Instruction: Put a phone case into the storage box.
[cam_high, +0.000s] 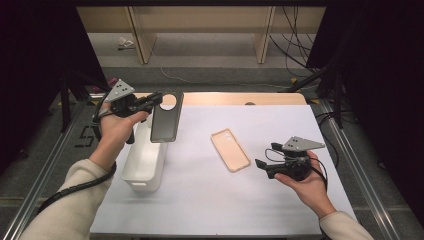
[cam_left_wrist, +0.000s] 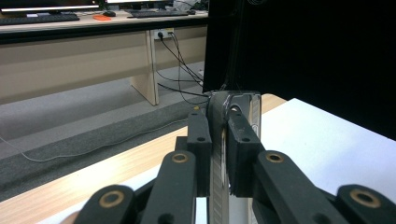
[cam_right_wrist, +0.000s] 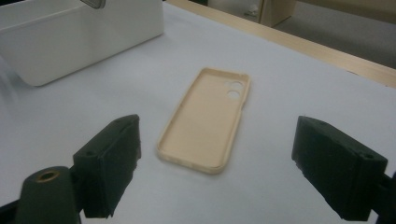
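Left gripper (cam_high: 156, 100) pinching dark phone case (cam_high: 166, 118), right gripper (cam_right_wrist: 217, 163) spread before tan case (cam_right_wrist: 205, 121)

Overhead light fell evenly on the white table sheet (cam_high: 280, 200), which was bright, while black dimness took the high view's edges from nine to three o'clock. Shadows under the beige phone case (cam_right_wrist: 205, 121) were soft and faint. The left gripper's (cam_left_wrist: 218, 135) near links blurred at six o'clock. The right gripper view looked soft and grainy throughout.
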